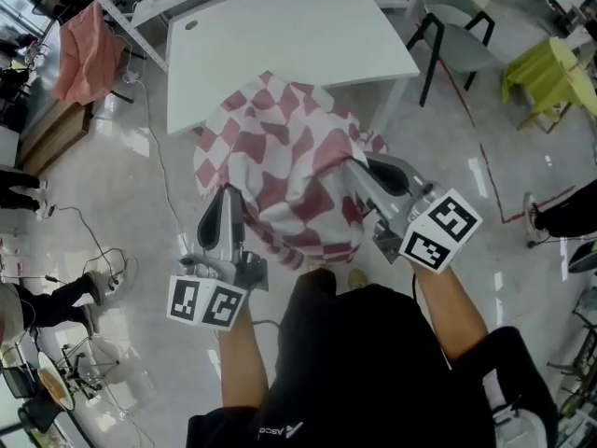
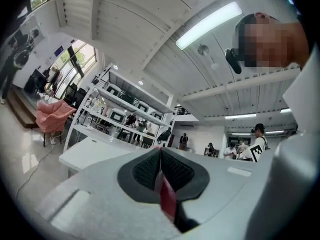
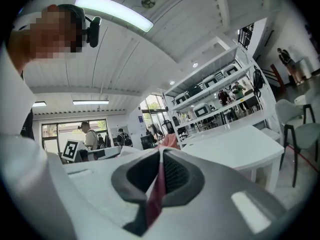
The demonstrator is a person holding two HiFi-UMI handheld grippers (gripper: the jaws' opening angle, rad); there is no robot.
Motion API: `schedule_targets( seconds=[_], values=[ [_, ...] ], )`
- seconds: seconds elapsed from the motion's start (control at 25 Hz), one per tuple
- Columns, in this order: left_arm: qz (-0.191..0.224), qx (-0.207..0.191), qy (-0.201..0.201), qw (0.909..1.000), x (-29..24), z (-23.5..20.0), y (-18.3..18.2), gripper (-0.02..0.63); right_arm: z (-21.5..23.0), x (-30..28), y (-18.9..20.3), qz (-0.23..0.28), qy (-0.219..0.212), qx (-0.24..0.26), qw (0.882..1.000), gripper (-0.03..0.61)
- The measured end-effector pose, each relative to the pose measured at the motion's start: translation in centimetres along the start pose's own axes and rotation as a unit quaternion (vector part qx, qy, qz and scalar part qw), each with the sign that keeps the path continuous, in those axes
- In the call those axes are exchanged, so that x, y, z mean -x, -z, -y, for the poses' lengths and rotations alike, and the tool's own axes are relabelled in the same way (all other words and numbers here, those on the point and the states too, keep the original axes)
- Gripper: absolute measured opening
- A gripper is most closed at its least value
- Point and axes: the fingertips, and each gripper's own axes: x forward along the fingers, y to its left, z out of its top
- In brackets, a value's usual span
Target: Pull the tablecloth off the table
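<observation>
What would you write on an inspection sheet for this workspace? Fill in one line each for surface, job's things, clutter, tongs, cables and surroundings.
Surface: white table, top mostly bare.
Job's things: red-and-white checked tablecloth, bunched, hanging from both tongs by the table's near edge.
Clutter: nothing seen on the table.
Tongs: left tongs and right tongs each shut on the tablecloth.
Cables: cable trails across the floor left of the table.
Surroundings: chair beyond the table; pink cloth draped at the left.
</observation>
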Motion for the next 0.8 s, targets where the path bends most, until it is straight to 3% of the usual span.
schedule_targets(
  seconds=[0.12, 0.36, 0.56, 0.8],
  values=[
    [0.007, -0.003, -0.017, 0.9998, 1.5, 2.8, -0.6, 0.012, -0.6, 3.1, -1.8, 0.024, -0.009, 0.0, 1.0, 0.006],
    [0.027, -0.017, -0.03, 0.999, 5.6, 12.4, 1.6, 0.012, -1.1, 13.9, -2.9, 0.066, -0.009, 0.028, 0.997, 0.006],
    [0.046, -0.019, -0.019, 0.9986, 5.6, 13.9, -0.3, 0.012, -1.3, 16.3, -5.0, 0.09, 0.021, 0.059, 0.994, 0.006],
    [0.053, -0.049, -0.001, 0.9974, 6.1, 14.0, -2.1, 0.012, -2.5, 17.3, -5.8, 0.116, 0.053, 0.083, 0.988, 0.006]
  ],
)
